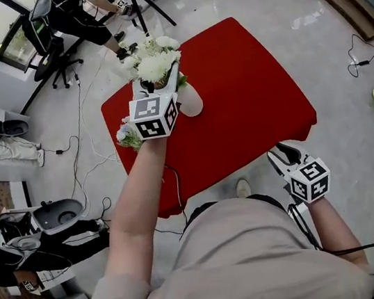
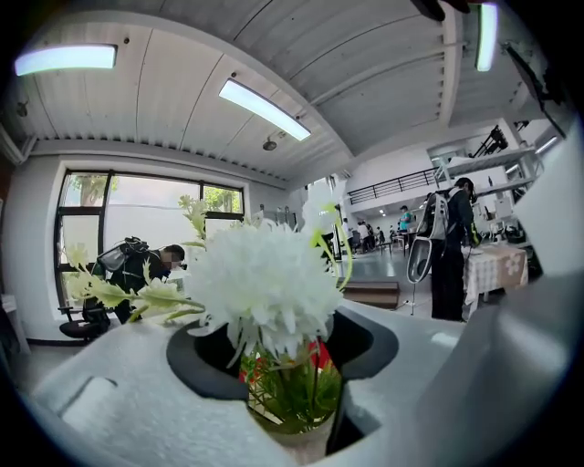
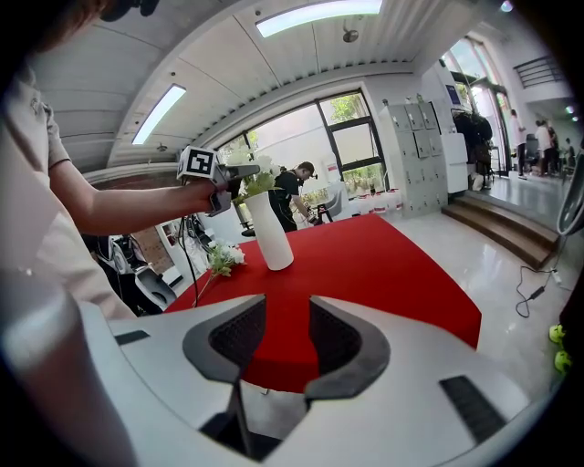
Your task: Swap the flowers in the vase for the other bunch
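Left gripper [image 2: 287,356] has its jaws apart around the stems of the white flowers [image 2: 265,278], which stand in the vase [image 1: 189,99] on the red table [image 1: 236,102]. Another bunch [image 3: 222,258] lies nearby. Right gripper [image 3: 276,342], jaws parted, holds nothing.

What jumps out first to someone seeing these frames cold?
The red table stands out, with a white vase of big white flowers toward its far left side. The left gripper is at the vase mouth, jaws apart around the stems, and a second bunch lies at the table's left edge. The right gripper hangs open and empty by the near right corner.
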A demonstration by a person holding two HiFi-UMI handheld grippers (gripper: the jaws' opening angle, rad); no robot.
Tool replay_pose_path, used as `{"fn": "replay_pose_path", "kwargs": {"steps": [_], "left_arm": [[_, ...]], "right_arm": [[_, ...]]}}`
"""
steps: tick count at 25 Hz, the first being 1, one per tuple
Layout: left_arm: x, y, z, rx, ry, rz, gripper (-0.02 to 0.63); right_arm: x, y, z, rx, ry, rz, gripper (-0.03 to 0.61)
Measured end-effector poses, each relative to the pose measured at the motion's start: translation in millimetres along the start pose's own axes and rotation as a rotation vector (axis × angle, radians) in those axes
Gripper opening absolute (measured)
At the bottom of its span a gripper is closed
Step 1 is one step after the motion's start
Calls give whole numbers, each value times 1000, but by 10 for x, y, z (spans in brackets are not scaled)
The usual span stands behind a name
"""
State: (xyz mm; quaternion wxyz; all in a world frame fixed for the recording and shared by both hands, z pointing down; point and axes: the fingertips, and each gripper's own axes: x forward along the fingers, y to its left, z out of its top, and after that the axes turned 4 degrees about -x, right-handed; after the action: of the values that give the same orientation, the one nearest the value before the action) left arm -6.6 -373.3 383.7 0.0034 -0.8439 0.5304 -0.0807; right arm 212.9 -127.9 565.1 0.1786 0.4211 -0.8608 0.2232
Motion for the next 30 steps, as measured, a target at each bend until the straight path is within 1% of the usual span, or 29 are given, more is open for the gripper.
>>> {"fn": "replay_pose_path", "kwargs": {"steps": [3, 7, 11, 20, 30], "left_arm": [[-53, -31, -60, -3, 13, -7, 238], [7, 91, -133, -15, 41, -15, 258], [-23, 99, -185, -24, 47, -17, 265], [-169, 79, -229, -55, 44, -41, 278], [-552, 110, -156, -76, 3, -109, 278]], "right_arm": [[2, 37, -21, 0, 3, 7, 154], [172, 77, 75, -1, 13, 21, 155], [208, 107, 87, -5, 21, 30, 153], [238, 211, 119, -19, 33, 27, 153], [347, 612, 176, -29, 29, 10, 153]]}}
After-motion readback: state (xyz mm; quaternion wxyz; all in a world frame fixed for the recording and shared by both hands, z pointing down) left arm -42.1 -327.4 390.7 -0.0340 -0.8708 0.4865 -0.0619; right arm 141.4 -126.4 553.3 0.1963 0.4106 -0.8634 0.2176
